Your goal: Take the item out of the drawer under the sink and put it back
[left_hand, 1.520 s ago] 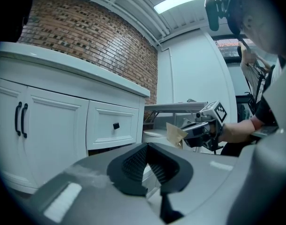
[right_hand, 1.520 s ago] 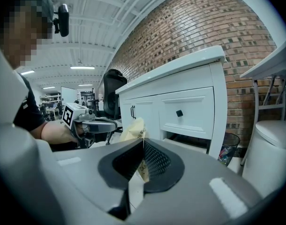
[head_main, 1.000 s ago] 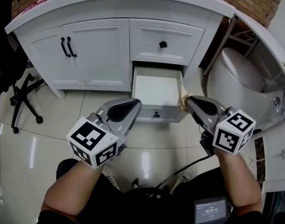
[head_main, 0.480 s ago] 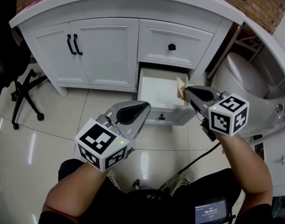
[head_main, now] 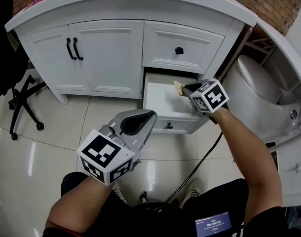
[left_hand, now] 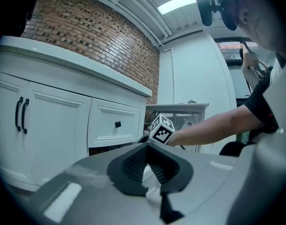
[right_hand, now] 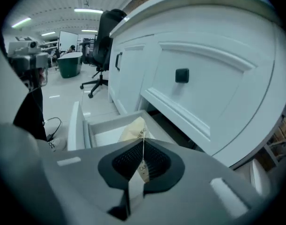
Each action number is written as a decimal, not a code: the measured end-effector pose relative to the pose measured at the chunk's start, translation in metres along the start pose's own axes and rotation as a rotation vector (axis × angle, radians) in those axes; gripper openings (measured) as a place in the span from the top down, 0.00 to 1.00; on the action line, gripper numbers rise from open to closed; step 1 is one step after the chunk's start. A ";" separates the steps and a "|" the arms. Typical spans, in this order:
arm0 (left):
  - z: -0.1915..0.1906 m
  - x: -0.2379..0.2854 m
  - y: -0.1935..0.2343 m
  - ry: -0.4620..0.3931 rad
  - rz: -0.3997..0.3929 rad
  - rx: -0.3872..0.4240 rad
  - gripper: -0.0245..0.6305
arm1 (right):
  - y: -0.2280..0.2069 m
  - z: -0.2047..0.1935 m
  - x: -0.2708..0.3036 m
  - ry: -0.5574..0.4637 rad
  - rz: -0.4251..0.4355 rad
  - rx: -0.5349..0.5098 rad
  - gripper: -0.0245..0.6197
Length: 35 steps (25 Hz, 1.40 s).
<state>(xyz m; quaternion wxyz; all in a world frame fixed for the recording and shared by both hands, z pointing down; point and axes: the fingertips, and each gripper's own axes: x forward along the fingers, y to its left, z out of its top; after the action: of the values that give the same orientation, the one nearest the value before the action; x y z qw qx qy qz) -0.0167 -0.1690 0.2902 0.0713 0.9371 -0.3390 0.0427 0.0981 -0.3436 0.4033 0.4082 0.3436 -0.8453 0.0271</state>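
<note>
The lower drawer under the sink counter stands pulled out, its white floor bare. Over its back right corner my right gripper is shut on a thin tan paper packet. In the right gripper view the packet sticks out past the closed jaws of my right gripper, above the drawer. My left gripper hangs over the floor tiles in front of the drawer, shut with nothing in it. In the left gripper view my left gripper shows its jaws pressed together.
Above the open drawer is a closed drawer with a black knob; double cabinet doors lie to its left. A white toilet stands at the right, an office chair at the left. A black cable trails from my right arm.
My right gripper has carried the packet forward and left, from the drawer's right front corner to above its back part. The left gripper has hardly moved.
</note>
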 end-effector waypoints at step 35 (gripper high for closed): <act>-0.012 0.009 0.008 0.035 0.007 -0.011 0.96 | -0.011 0.005 0.052 0.062 0.005 -0.046 0.92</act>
<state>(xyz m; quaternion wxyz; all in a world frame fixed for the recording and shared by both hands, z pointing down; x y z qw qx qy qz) -0.0151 -0.1787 0.3038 0.0822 0.9346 -0.3412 0.0577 0.0788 -0.3829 0.4340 0.4417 0.3311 -0.8336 0.0194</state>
